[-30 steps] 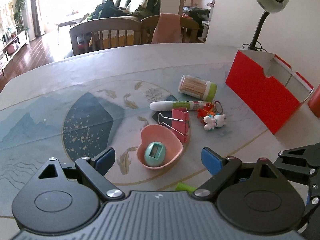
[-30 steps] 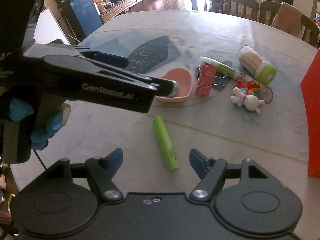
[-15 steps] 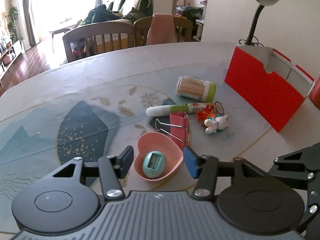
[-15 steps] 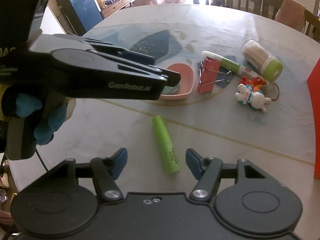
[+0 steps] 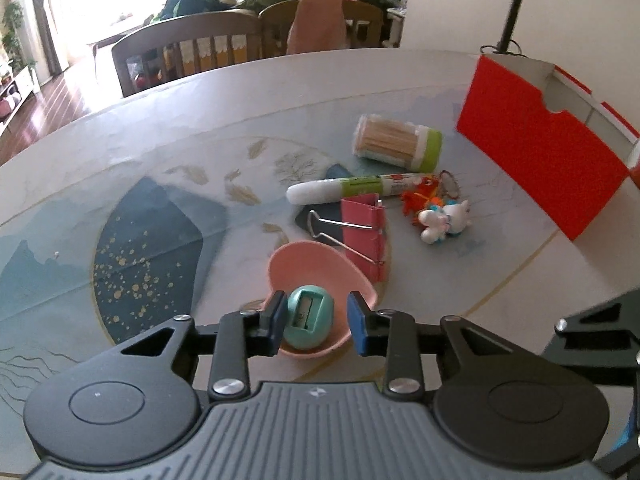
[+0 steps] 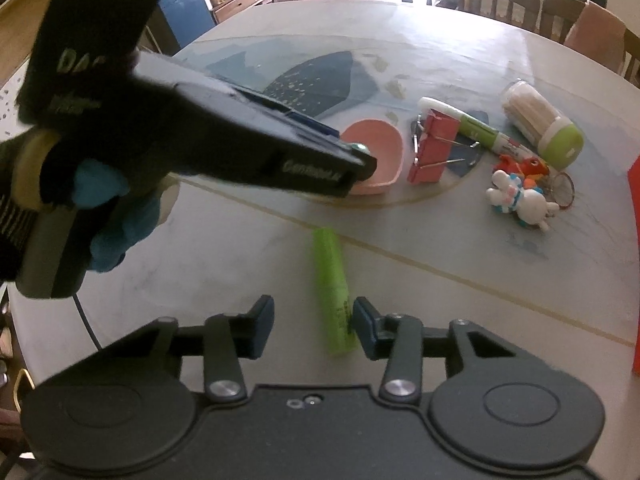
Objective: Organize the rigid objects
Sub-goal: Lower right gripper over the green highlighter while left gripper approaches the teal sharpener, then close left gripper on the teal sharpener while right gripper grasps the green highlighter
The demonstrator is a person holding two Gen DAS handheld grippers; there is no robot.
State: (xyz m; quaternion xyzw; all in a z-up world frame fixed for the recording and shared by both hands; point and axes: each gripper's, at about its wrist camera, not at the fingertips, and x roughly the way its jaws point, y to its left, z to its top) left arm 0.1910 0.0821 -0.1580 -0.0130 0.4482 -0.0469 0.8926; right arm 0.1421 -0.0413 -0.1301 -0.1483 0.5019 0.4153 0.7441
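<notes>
A teal egg-shaped pencil sharpener lies in a pink heart-shaped dish. My left gripper reaches down into the dish with its jaws closing around the sharpener. The left pad is at the sharpener's side and a gap shows at the right pad. In the right wrist view a green tube lies on the table between the closing jaws of my right gripper. The tube rests against the right finger, with the left finger well apart from it.
Past the dish lie a pink binder clip, a white and green glue pen, a toothpick jar and a bunny keychain. A red open box stands at the right. Chairs line the far table edge.
My left gripper came forward and down to the dish, and its jaws narrowed from wide to close around the sharpener. The right jaws narrowed towards the green tube.
</notes>
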